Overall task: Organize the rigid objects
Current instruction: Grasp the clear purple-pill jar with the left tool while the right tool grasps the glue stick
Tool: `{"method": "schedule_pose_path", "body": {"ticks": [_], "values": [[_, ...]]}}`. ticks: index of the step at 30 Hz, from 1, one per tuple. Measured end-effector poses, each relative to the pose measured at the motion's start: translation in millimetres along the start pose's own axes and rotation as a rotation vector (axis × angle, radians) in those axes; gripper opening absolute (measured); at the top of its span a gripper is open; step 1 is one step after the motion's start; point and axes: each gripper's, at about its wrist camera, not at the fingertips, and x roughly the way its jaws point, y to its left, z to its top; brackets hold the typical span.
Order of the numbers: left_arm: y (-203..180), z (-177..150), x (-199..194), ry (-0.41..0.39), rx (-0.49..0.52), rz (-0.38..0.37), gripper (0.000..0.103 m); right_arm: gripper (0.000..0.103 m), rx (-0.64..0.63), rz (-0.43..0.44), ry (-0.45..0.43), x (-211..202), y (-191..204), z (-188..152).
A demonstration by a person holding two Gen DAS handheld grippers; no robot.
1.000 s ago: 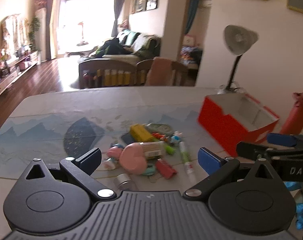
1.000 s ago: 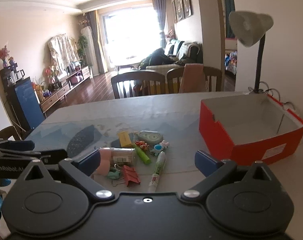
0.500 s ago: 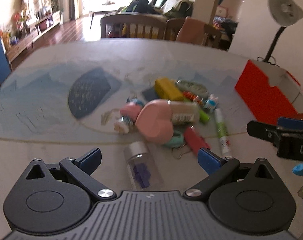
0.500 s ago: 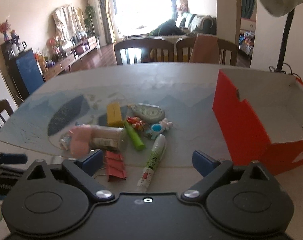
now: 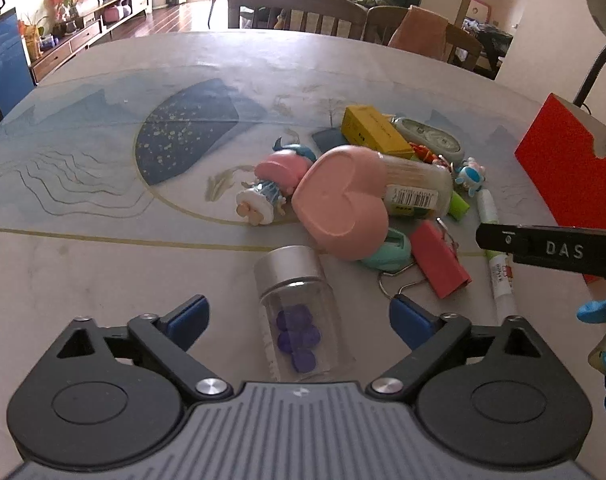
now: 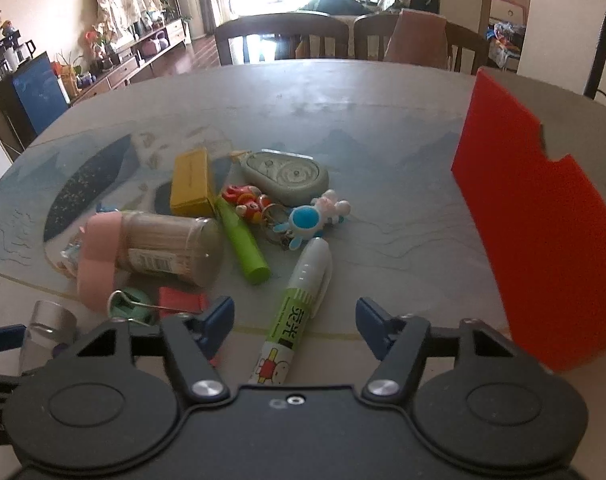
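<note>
Both tools are at the pick-up step, each lowered over one item of the clutter on the desk (image 5: 83, 248). The left tool (image 5: 297, 316) points steeply down, its jaws wide and just narrowing a little, astride a clear vial (image 5: 299, 316) of purple beads, pads clear. The right tool (image 6: 295, 320), equally tilted, has been closing to half width around the green-and-white glue pen (image 6: 299, 304), not yet pinching. Next: close, lift, carry to the red box (image 6: 539, 224) on the right tool's right.
</note>
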Motion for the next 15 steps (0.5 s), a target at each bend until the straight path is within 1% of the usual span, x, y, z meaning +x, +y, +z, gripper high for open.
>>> {"method": "schedule_pose_path", "body": {"ticks": [2,3,4,6,7,9,11,12,14,15], "values": [[-0.1,-0.4,2.5,0.005,0.001,0.009,0.091,0.055,-0.002,0.003,0.011,3.2,0.6,1.3],[0.1,-0.8,3.0,0.006,0.001,0.006,0.088,0.052,-0.006,0.001,0.013,5.0,1.8,1.7],[0.0,-1.1,3.6,0.007,0.002,0.006,0.081,0.051,-0.009,-0.003,0.016,6.2,2.0,1.1],[-1.0,-1.4,3.6,0.001,0.011,0.012,0.078,0.049,-0.003,-0.012,0.024,9.4,1.5,1.7],[-0.9,-1.6,3.3,-0.001,0.011,0.009,0.075,0.049,-0.002,-0.016,0.022,9.9,1.4,2.0],[-0.7,-1.9,2.4,-0.006,0.009,0.002,0.069,0.043,-0.009,-0.031,0.020,10.5,2.4,2.1],[-0.6,-2.1,1.1,-0.010,0.008,0.000,0.060,0.036,-0.016,-0.051,0.019,11.5,4.1,3.0],[-0.4,-2.1,0.5,-0.012,0.007,-0.002,0.057,0.032,-0.019,-0.059,0.019,12.0,4.8,3.3],[0.5,-2.0,-0.3,-0.014,0.000,0.000,0.048,0.027,-0.025,-0.063,0.019,12.6,6.0,4.5],[1.2,-2.0,-0.6,-0.014,-0.004,-0.002,0.045,0.025,-0.028,-0.069,0.021,12.5,6.1,4.5]]}}
